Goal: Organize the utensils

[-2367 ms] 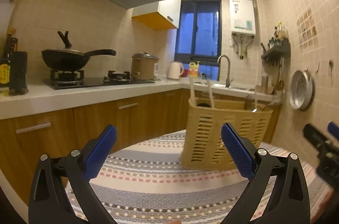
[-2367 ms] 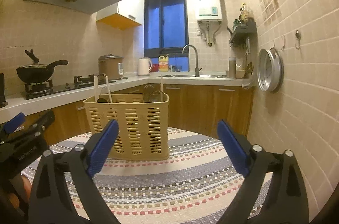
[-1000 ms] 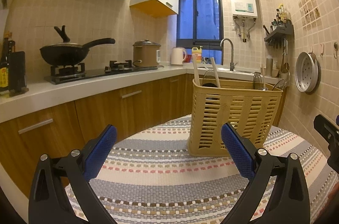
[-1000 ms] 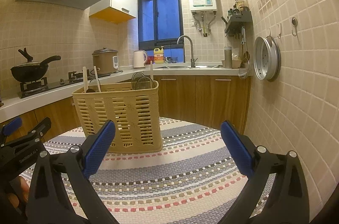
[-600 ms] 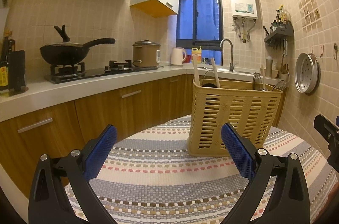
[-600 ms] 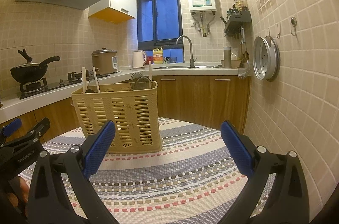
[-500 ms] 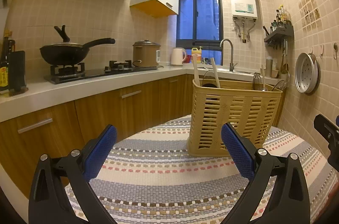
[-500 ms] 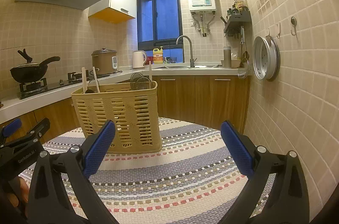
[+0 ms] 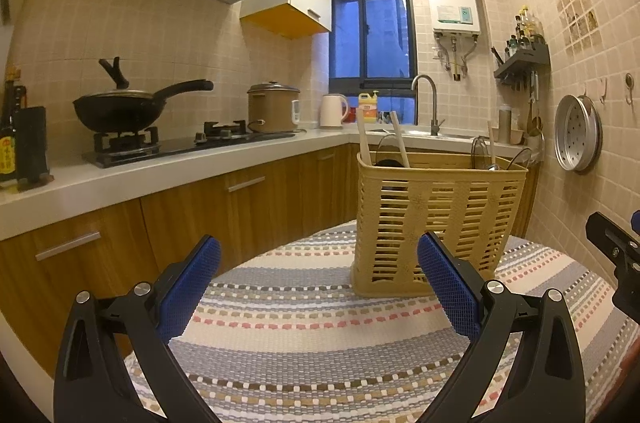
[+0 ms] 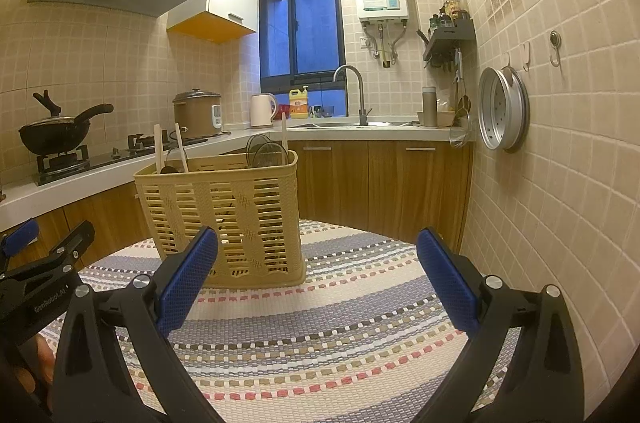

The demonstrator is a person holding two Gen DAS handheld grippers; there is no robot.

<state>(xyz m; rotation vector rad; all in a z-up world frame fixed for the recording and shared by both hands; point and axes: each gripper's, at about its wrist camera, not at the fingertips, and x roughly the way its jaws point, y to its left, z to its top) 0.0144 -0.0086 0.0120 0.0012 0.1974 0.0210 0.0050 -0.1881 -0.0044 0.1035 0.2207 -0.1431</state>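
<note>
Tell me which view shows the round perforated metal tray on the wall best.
The right wrist view: the metal tray hangs large and near, its holes and hook visible. The left wrist view shows the same tray smaller, at the right edge beyond the basket.

A basket (image 9: 436, 223) stands on the tabletop (image 9: 304, 335), toward its far side. Utensils (image 9: 400, 147) stand upright in the basket, handles rising above its rim at the left end, with more at the right end. The left claw (image 9: 316, 287) hangs over the near edge of the tabletop, the basket ahead and to its right. The right claw (image 10: 316, 283) sits to the right of it, the basket ahead and to its left. Behind the tabletop a counter (image 9: 200, 163) runs along the left wall, carrying a pan (image 9: 120, 107) on a stove; a sink (image 10: 344, 123) lies at the far end.
</note>
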